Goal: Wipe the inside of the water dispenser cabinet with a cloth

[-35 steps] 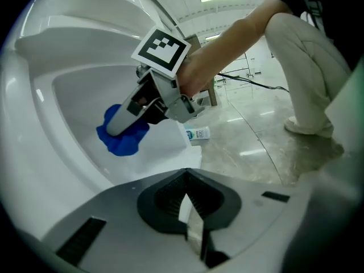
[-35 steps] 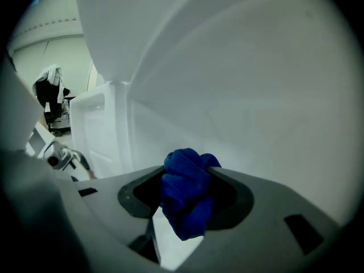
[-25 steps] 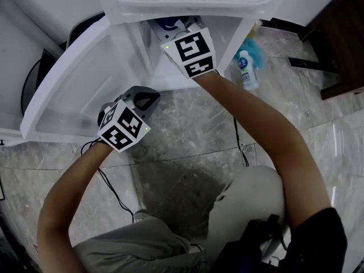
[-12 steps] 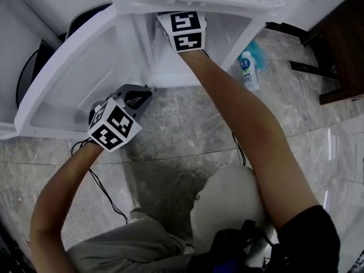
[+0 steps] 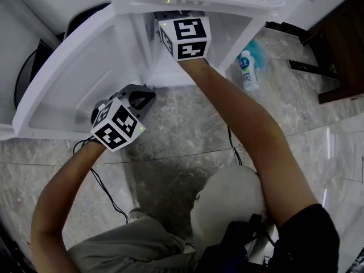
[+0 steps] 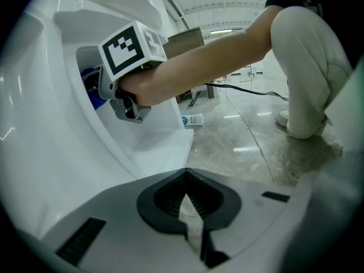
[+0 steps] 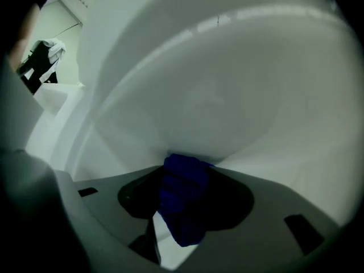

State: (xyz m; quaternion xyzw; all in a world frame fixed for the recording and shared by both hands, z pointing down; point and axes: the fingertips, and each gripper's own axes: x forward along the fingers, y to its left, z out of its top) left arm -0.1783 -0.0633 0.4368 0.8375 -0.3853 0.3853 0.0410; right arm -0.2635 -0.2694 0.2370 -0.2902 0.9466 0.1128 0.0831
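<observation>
The white water dispenser cabinet [image 5: 233, 30] stands with its door [image 5: 74, 78] swung open to the left. My right gripper [image 7: 182, 209] reaches inside and is shut on a dark blue cloth [image 7: 183, 195], which presses against the cabinet's white inner wall [image 7: 227, 95]. In the head view only its marker cube [image 5: 185, 36] shows under the dispenser top. The left gripper view shows that cube [image 6: 133, 47] and a bit of the cloth [image 6: 91, 87] in the opening. My left gripper [image 6: 189, 215] is shut on nothing and hangs low by the door's lower edge [image 5: 142, 95].
A white bottle [image 5: 246, 71] lies on the marble floor right of the cabinet, with a teal fluffy thing [image 5: 257, 50] behind it. A black cable [image 5: 108, 186] runs over the floor. Dark wooden furniture [image 5: 341, 44] stands at the right. The person's knee [image 6: 313, 67] is close by.
The right gripper has gone further into the cabinet and rolled, so the cloth no longer shows in the head view. The left gripper has stayed by the door.
</observation>
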